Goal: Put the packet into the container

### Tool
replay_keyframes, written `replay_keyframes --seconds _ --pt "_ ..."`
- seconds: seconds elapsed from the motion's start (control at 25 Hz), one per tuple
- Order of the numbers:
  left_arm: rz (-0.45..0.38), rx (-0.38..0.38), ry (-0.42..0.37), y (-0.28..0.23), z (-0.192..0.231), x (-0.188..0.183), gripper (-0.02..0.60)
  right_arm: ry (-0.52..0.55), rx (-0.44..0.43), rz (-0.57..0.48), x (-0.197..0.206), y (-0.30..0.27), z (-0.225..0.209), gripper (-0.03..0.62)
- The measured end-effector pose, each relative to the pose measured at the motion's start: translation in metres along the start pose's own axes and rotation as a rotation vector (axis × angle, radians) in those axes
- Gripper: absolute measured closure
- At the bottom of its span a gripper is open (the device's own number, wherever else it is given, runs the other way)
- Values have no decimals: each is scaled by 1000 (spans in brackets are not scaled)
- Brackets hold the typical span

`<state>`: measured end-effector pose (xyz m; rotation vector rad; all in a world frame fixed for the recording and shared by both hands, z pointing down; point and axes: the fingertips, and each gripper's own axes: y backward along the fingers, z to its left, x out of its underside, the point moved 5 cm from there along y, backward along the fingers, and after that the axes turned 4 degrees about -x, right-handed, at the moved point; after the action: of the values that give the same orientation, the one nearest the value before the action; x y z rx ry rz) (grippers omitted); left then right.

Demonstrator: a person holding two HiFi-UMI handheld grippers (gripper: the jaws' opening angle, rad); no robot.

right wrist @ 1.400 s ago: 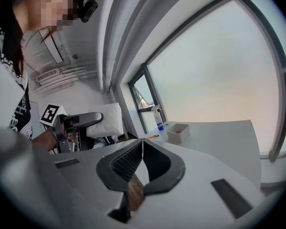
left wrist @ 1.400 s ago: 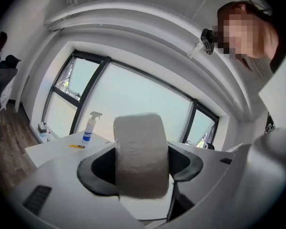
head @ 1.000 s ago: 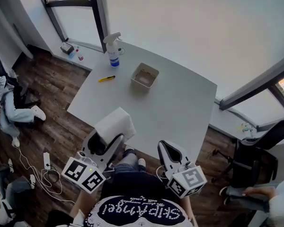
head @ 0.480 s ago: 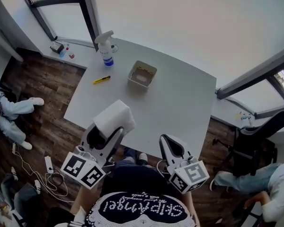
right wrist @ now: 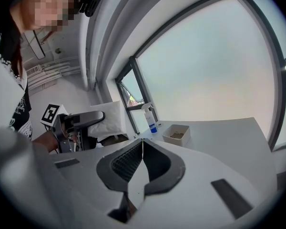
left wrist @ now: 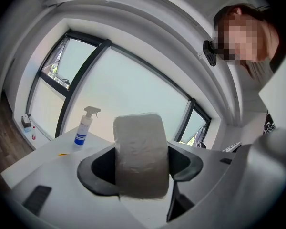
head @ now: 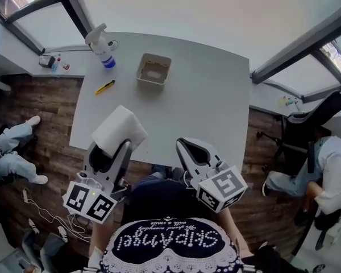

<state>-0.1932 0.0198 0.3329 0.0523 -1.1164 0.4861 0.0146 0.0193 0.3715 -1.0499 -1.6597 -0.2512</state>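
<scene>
My left gripper (head: 115,145) is shut on a soft white packet (head: 118,129), held above the near left edge of the white table (head: 204,104). In the left gripper view the packet (left wrist: 141,154) fills the space between the jaws. The container (head: 153,70), a small beige open box, stands on the far part of the table, well ahead of the packet; it also shows in the right gripper view (right wrist: 176,134). My right gripper (head: 191,148) hovers at the table's near edge with its jaws pressed together and nothing in them (right wrist: 142,146).
A spray bottle (head: 99,44) with a blue label stands at the table's far left corner. A yellow cutter (head: 105,87) lies near the left edge. A person sits on the floor at left (head: 11,152); another person and a black chair (head: 307,135) are at right.
The head view has swung, so the table and container sit further left and nearer. Both grippers keep their hold and stay at the near edge. The person at right has come further into view.
</scene>
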Motion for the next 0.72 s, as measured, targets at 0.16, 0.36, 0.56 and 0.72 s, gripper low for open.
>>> replay_keyframes --seconds 0.16,0.36,0.56,0.72 --pt "4 10 -1 -4 5 -3 293 -3 9 7 1 -4 0 579" --pt "11 14 7 -9 5 -3 293 -16 16 13 -3 -6 -2 579" --pt "3 -1 8 -10 3 -1 293 -8 -7 19 -2 -8 -6 579" --pt "12 -8 9 -15 4 -1 293 -14 -11 29 -6 -12 -12 579"
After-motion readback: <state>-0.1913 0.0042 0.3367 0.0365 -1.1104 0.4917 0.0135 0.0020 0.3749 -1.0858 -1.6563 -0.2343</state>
